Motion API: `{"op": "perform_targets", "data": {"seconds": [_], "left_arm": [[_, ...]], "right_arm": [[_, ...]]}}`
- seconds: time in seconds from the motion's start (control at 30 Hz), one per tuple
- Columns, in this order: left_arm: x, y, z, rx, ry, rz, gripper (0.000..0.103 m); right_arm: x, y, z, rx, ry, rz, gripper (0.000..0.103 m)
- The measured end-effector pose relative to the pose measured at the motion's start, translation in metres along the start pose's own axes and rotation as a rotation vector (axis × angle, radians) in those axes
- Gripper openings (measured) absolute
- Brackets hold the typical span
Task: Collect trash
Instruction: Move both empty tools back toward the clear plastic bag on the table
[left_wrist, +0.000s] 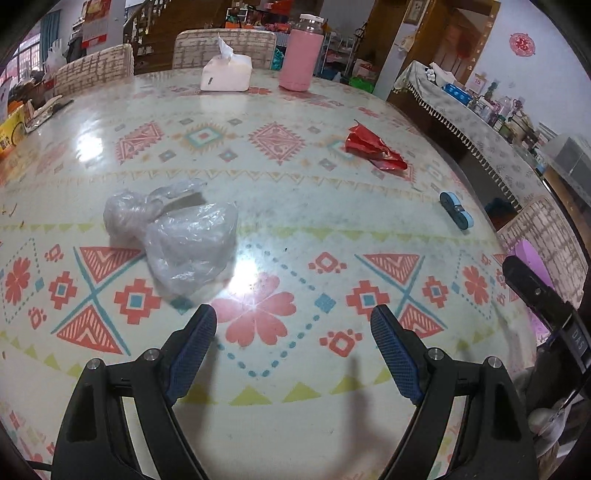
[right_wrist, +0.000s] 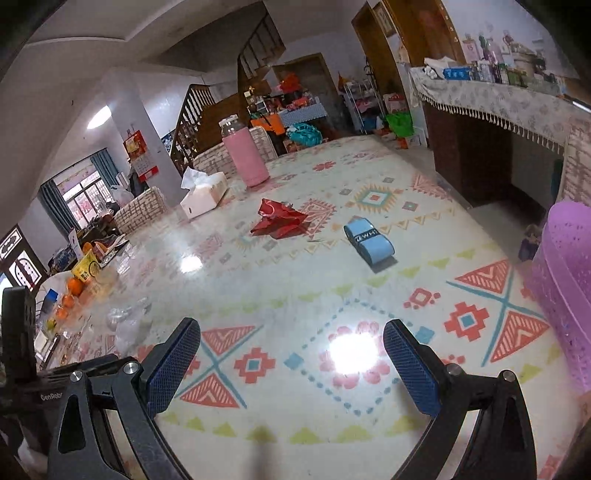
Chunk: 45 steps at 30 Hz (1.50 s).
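A crumpled clear plastic bag (left_wrist: 177, 236) lies on the patterned table just ahead and left of my open, empty left gripper (left_wrist: 293, 328); it shows faintly in the right wrist view (right_wrist: 127, 325). A crumpled red wrapper (left_wrist: 373, 147) lies further back on the right, also in the right wrist view (right_wrist: 280, 221). A light blue roll (left_wrist: 457, 210) lies near the right edge; the right wrist view shows it (right_wrist: 367, 240) ahead of my open, empty right gripper (right_wrist: 291, 350). A purple perforated basket (right_wrist: 565, 291) stands at the table's right edge.
A white tissue box (left_wrist: 226, 72) and a pink bottle (left_wrist: 300, 59) stand at the far side. Oranges and a yellow box (right_wrist: 79, 277) sit along the left edge. Chairs ring the table; a cloth-covered sideboard (left_wrist: 480, 125) stands to the right.
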<state>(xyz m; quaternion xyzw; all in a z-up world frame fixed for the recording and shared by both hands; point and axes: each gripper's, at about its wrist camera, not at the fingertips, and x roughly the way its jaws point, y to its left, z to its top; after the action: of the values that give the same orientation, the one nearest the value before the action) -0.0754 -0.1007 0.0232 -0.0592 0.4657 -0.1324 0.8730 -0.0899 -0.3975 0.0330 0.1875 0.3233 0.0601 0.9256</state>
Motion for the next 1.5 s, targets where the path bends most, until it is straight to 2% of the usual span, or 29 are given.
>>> {"op": "perform_targets", "data": {"seconds": [0.17,0.4,0.5,0.57,0.8,0.93,1.07,1.17,1.23,1.37,1.5], "left_arm": [[0.008,-0.002,0.001,0.000,0.011,-0.019,0.085],[0.014,-0.005,-0.002,0.008,0.029,-0.011,0.085],[0.016,-0.007,-0.003,0.016,0.031,-0.009,0.090],[0.019,-0.009,-0.002,0.030,0.034,-0.020,0.096],[0.020,-0.010,-0.002,0.070,0.048,-0.045,0.101],[0.010,0.010,0.002,0.003,0.055,-0.094,0.101],[-0.007,0.054,0.020,-0.092,-0.014,0.028,0.101],[-0.005,0.086,0.039,-0.175,-0.020,0.046,0.101],[0.002,0.097,0.049,-0.194,-0.013,0.055,0.101],[0.025,0.100,0.070,-0.191,0.017,0.082,0.101],[0.047,0.083,0.077,-0.160,0.051,0.077,0.101]], "right_arm": [[-0.003,-0.009,0.000,0.046,-0.017,0.012,0.101],[-0.007,-0.005,-0.001,0.021,-0.033,0.017,0.101],[-0.006,-0.006,-0.001,0.025,-0.027,0.026,0.101],[-0.006,-0.008,-0.001,0.033,-0.026,0.030,0.101],[-0.008,-0.009,-0.001,0.037,-0.031,0.039,0.101],[-0.010,-0.009,-0.002,0.036,-0.035,0.037,0.101],[-0.013,-0.010,-0.002,0.038,-0.042,0.044,0.101],[-0.013,-0.009,-0.003,0.032,-0.029,0.052,0.101],[-0.014,-0.008,-0.003,0.029,-0.026,0.056,0.101],[-0.015,-0.008,-0.002,0.031,-0.029,0.057,0.101],[-0.012,-0.008,-0.002,0.034,-0.024,0.053,0.101]]}}
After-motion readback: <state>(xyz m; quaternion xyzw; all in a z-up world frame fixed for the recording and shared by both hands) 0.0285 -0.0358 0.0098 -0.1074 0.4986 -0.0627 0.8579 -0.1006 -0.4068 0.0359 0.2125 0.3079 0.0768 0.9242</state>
